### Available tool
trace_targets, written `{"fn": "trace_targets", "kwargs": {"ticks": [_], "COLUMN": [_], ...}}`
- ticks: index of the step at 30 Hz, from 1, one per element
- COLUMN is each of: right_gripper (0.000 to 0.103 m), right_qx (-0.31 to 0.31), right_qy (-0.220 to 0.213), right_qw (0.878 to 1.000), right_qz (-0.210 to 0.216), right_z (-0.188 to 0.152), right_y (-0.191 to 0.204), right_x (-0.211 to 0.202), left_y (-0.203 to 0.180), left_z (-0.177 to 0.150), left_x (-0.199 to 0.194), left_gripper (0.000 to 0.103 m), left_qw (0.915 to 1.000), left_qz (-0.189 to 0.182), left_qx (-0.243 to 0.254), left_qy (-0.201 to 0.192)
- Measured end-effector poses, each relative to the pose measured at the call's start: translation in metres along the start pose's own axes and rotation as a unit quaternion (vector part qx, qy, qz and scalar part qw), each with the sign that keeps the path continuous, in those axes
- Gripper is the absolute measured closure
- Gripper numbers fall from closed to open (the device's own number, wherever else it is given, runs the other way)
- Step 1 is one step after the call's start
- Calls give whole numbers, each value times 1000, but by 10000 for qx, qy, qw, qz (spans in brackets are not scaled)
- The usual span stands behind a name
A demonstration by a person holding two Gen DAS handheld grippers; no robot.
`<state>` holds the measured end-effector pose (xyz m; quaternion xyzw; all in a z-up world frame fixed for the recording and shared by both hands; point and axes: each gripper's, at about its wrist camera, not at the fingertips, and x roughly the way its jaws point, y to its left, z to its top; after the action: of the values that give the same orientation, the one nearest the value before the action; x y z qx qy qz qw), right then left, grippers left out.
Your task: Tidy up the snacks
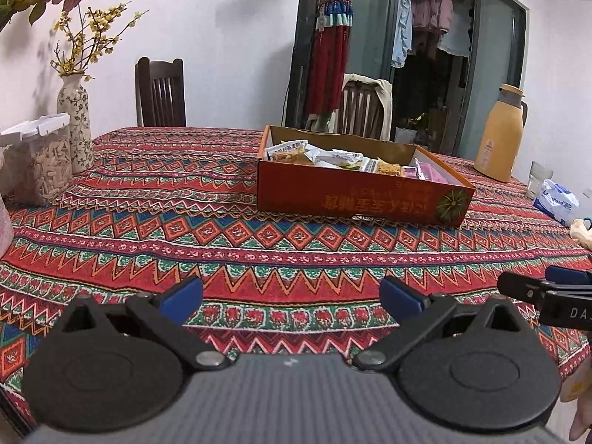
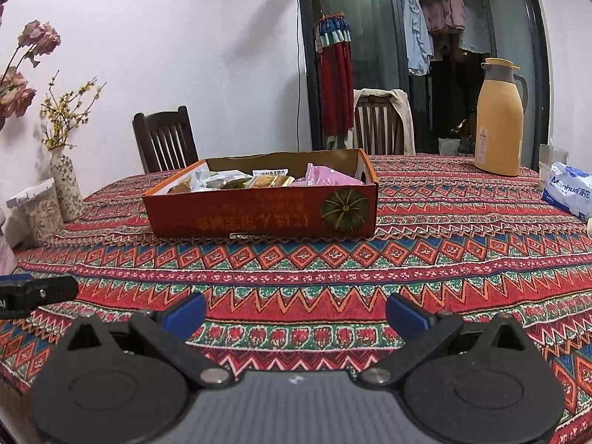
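An orange cardboard box (image 1: 355,203) with a pumpkin picture sits on the patterned tablecloth, also in the right wrist view (image 2: 259,218). Several wrapped snacks (image 1: 333,159) lie inside it, with pink packets (image 2: 325,177) at its right end. My left gripper (image 1: 292,296) is open and empty, low over the cloth, well short of the box. My right gripper (image 2: 296,312) is open and empty too, at the same near edge. Each gripper's tip shows at the side of the other's view.
A yellow thermos jug (image 2: 499,118), a glass (image 2: 551,162) and a tissue pack (image 2: 568,188) stand at the right. A flower vase (image 1: 76,122) and a clear jar of seeds (image 1: 40,162) stand at the left. Two wooden chairs (image 1: 161,92) are behind the table.
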<state>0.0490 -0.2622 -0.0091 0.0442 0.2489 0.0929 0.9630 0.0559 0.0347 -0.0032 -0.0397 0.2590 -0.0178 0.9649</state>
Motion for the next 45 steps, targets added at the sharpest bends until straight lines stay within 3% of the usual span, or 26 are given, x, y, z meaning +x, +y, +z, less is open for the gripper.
{"fn": "trace_targets", "kwargs": {"ticks": [45], "right_gripper": [0], "right_qx": [21], "right_qy": [61], "right_qw": [10000], "right_qz": [-19], "right_z": [-2], "right_y": [-2], "right_x": [2], "left_y": [-5], "left_z": [-2], "left_x": [1], "left_gripper": [0], "left_qw": [9999], "left_qz": [-56], "left_qx": [94], "left_qy": [-16]}}
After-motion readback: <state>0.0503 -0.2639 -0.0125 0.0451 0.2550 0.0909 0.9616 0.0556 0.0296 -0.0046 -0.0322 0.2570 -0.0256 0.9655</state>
